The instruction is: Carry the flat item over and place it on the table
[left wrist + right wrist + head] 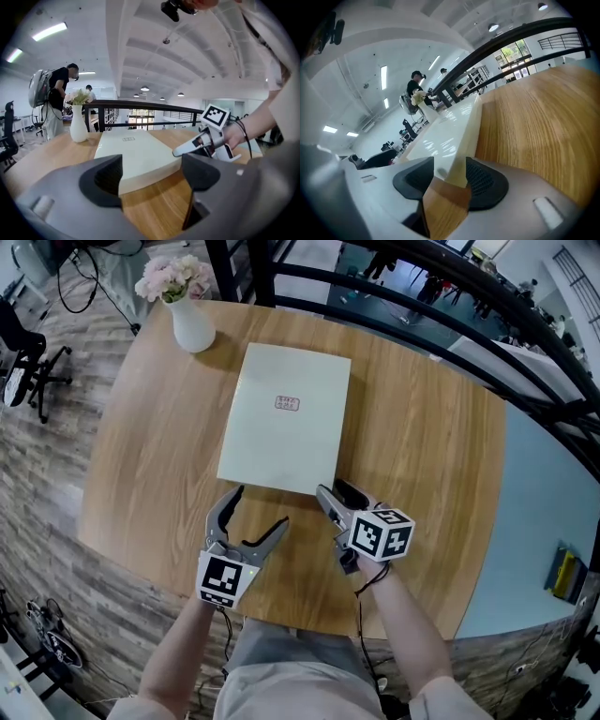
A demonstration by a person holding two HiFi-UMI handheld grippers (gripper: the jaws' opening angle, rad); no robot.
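Observation:
The flat item is a pale cream box with a small red stamp. It lies flat on the round wooden table. My right gripper sits at the box's near right corner. In the right gripper view the box has that corner between the two pads, and the right gripper grips it. My left gripper hovers just in front of the box's near edge with its jaws spread wide and nothing in them. The left gripper frames the box from a short way back, and the right gripper shows at the box's corner.
A white vase of pink flowers stands at the table's far left, beyond the box. A dark railing runs behind the table. An office chair stands on the floor at left. A person with a backpack stands in the distance.

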